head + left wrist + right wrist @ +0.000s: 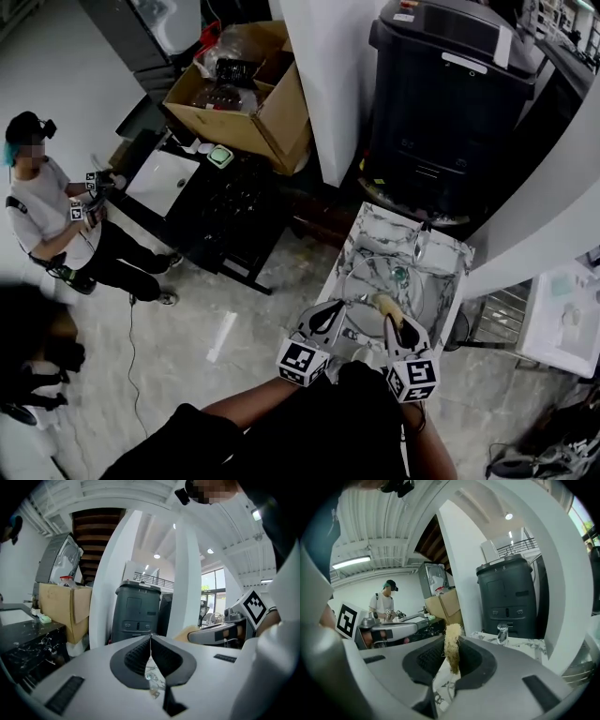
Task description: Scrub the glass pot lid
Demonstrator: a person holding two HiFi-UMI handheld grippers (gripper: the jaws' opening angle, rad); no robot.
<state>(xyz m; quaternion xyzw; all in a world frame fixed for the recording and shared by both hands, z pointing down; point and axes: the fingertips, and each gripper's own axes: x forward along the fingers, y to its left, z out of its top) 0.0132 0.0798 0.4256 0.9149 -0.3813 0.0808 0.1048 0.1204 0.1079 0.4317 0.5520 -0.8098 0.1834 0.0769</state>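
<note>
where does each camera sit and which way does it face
Head view: on the person's head, facing steeply down at the marble sink, with left gripper, right gripper and forearms in frame.
Left gripper view: on the left gripper, facing along jaws shut on the glass pot lid toward the dark bin; right gripper at right.
Right gripper view: on the right gripper, facing along jaws clamped on a scrub pad; left gripper at left.
Shared: all three show the dark bin and cardboard box.

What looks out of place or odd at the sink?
Nothing stands out: the left gripper grips the glass lid, the right gripper a yellow scrubber, over the sink; no spill or damage shows.
</note>
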